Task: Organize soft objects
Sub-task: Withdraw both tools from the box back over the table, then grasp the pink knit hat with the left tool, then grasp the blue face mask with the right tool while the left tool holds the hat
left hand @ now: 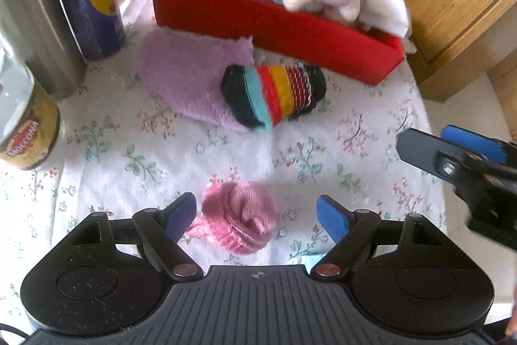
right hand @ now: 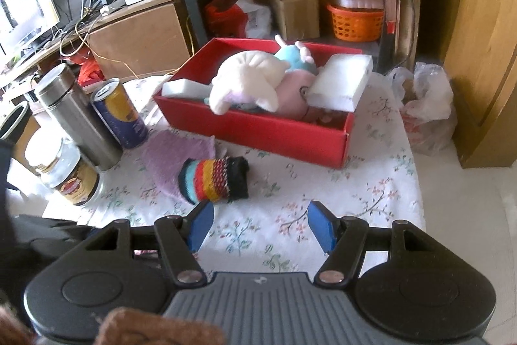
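Two blue-padded tools work here: the left hand-held gripper [left hand: 257,214] is spread wide around a crumpled pink knitted sock [left hand: 238,218] at lower centre on the floral surface [left hand: 129,151]; the right hand-held gripper [right hand: 260,225] gapes empty. A shallow pinch could snag one loose fold, dropping the sock short of the red cardboard box [left hand: 274,25] at upper centre.
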Tool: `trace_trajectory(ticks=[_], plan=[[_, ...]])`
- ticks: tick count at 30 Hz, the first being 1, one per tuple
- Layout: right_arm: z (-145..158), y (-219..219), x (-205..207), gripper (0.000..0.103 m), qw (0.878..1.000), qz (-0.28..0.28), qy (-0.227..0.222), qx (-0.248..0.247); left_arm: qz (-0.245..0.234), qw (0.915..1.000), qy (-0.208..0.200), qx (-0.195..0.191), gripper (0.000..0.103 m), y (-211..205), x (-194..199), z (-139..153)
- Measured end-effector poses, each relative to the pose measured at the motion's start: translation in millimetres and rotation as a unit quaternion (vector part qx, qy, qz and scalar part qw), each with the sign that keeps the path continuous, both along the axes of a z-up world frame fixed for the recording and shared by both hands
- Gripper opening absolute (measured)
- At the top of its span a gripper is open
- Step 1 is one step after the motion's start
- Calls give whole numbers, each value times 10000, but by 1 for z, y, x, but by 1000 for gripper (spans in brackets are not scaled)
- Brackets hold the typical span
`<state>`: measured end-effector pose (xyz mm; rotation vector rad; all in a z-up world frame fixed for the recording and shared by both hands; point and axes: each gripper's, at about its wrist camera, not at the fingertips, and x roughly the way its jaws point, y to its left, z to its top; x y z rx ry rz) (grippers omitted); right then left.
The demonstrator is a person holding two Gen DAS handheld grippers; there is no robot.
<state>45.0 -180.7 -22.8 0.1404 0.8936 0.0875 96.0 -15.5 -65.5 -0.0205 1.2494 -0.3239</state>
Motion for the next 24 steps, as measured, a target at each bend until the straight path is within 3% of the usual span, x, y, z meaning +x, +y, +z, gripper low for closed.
trace_trajectory(ticks=[6, 9, 10, 13, 24], plan=[[-10, 2, -13, 36, 9997, 167, 169, 41, -48, 9998, 79, 174, 79, -3, -2, -11], [-16, 1, -16, 36, 9994, 199, 282, 64, 48, 9997, 179, 137, 64, -1, 0, -16], [-17, 0, -17, 36, 9993, 203, 310, 80, 97, 9995, 257, 122, 55, 0, 1, -19], [-21, 2, -18, 36, 9987, 303, 407, 89, 163, 9991, 366, 135, 44, 4, 1, -22], [-54, 30, -36, 37, 9884, 1071, 1077, -88, 273, 9993, 271, 4, 37, 16, -4, -5]])
